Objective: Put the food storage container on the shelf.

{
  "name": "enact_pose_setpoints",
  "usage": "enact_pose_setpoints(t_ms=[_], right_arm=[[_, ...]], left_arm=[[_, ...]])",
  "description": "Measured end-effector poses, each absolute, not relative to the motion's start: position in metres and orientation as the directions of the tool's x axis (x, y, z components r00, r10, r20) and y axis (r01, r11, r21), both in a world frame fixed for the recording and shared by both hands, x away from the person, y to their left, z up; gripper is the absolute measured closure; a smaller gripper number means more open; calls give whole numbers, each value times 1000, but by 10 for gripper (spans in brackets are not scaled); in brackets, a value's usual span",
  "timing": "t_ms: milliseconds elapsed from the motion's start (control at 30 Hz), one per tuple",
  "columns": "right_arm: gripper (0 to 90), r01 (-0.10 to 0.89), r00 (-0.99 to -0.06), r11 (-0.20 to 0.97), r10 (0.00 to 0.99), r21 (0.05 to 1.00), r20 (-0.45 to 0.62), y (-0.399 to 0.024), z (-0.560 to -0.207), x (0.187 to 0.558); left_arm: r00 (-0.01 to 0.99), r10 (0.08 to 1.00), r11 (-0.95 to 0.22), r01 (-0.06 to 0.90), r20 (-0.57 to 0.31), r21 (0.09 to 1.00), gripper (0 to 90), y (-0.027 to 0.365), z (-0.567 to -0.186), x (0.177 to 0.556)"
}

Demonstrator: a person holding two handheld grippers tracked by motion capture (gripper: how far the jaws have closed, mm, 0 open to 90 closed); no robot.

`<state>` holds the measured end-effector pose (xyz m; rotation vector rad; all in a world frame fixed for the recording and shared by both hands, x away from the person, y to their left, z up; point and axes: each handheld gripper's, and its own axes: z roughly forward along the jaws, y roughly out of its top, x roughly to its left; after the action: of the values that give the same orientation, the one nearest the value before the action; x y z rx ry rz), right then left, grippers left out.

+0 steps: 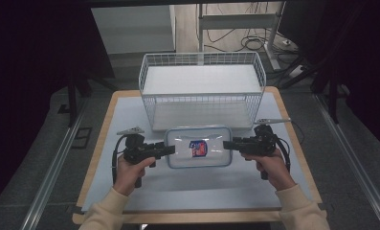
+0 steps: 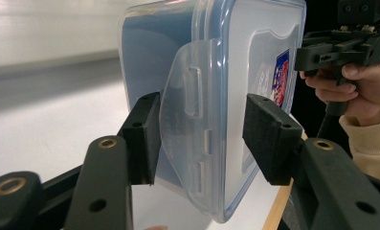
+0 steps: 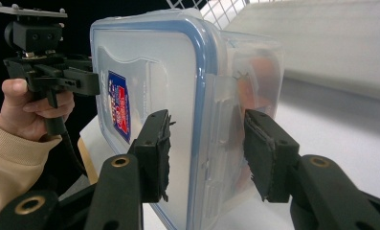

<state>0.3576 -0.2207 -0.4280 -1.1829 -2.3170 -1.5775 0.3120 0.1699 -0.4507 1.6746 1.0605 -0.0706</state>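
Left claw (image 1: 170,150) at left short end of clear lidded container (image 1: 198,146), pinching its latch flap (image 2: 187,129) between both pads; in left gripper view near pad (image 2: 144,136) flat on tub side, far pad (image 2: 269,136) looks just at lid face, contact there hard to confirm. Container in middle of counter (image 1: 273,191), just in front of white wire basket (image 1: 202,88), long axis left-to-right, blue-rimmed lid (image 3: 149,86) on; appears carried between the two claws rather than resting, tho gap under it can't be judged from high view. Sticker (image 1: 197,148) on lid centre: red/blue w/ white, some printing on it but too small & blurred to read, no brand legible. Sth orange-red inside (image 3: 254,81), seen thru wall in right gripper view, can't tell what. Right claw (image 1: 227,144) at right short end of container, pressed onto that end w/ pads either side of rim and latch. Risks, as judgement: grip is on thin flexible flaps, not solid wall, so flap could flex or unclip and lid pop; uneven lift between hands would tilt container, shift contents, maybe slide it out of one claw; smooth plastic = slip if squeeze eases; basket front wall right behind container, so low carry toward it could knock rim on wire.
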Motion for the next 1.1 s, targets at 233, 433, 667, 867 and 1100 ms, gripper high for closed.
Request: enact_pose_setpoints(t_ms=[233, 433, 667, 867, 1100], right_arm=[[534, 630, -696, 147, 543, 763, 470, -220, -418, 360], [534, 607, -707, 143, 547, 782, 449, -219, -399, 362], [532, 575, -720, 138, 552, 806, 419, -221, -378, 364], [532, 552, -730, 128, 553, 824, 403, -224, -362, 366], [532, 533, -736, 121, 554, 837, 389, -228, -346, 371]], left_arm=[[606, 597, 3, 654, -526, 757, 496, 171, -435, 320], [619, 595, 7, 633, -512, 774, 496, 171, -418, 323], [637, 597, 2, 607, -488, 795, 496, 169, -395, 327], [652, 598, -3, 582, -465, 813, 496, 166, -379, 332], [665, 600, -6, 559, -444, 829, 495, 162, -362, 338]])
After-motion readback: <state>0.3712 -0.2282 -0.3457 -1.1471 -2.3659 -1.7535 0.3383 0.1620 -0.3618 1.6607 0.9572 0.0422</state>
